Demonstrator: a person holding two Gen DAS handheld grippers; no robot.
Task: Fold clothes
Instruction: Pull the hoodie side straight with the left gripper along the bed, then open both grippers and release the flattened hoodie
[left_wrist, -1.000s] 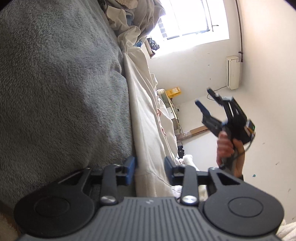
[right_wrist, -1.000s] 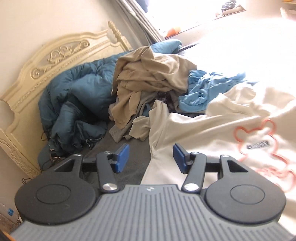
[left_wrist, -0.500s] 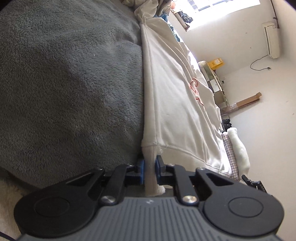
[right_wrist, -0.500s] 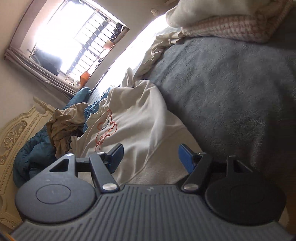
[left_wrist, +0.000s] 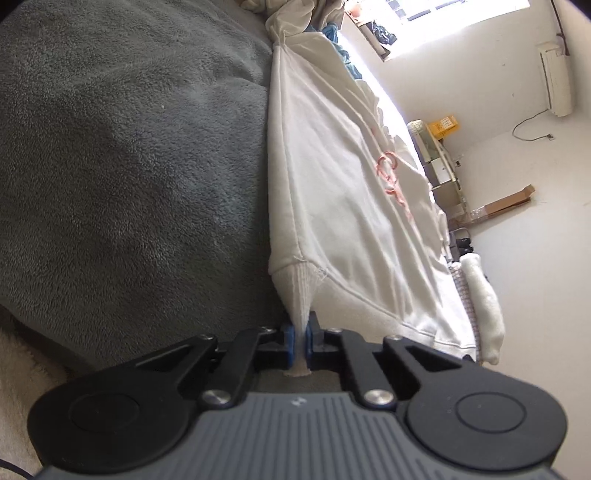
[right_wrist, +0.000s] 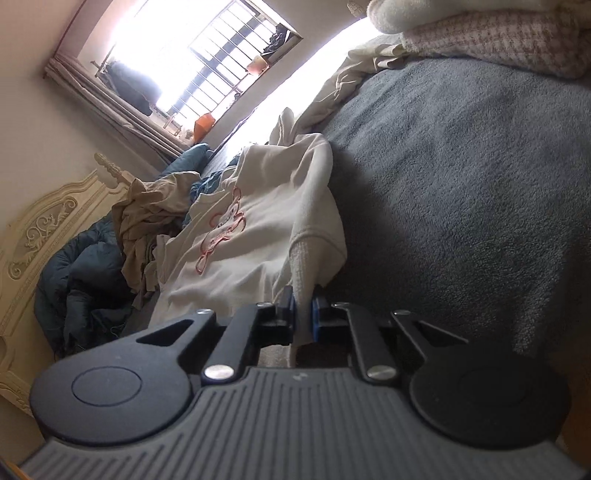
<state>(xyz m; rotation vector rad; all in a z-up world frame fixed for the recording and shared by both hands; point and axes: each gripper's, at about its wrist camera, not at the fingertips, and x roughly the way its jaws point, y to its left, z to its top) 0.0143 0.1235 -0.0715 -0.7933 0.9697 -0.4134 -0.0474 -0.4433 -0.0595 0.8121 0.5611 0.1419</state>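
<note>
Two grippers pinch the cream sweatshirt with a red outline print (left_wrist: 343, 206) at its ribbed hem: left gripper (left_wrist: 300, 336) at one corner; right gripper (right_wrist: 303, 320) seemingly the other; it lies on the grey fleece blanket (left_wrist: 129, 166).

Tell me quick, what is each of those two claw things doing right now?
Left gripper: closed, pinching the ribbed hem of the cream sweatshirt.
Right gripper: closed, pinching the same sweatshirt's ribbed hem at another spot.
</note>
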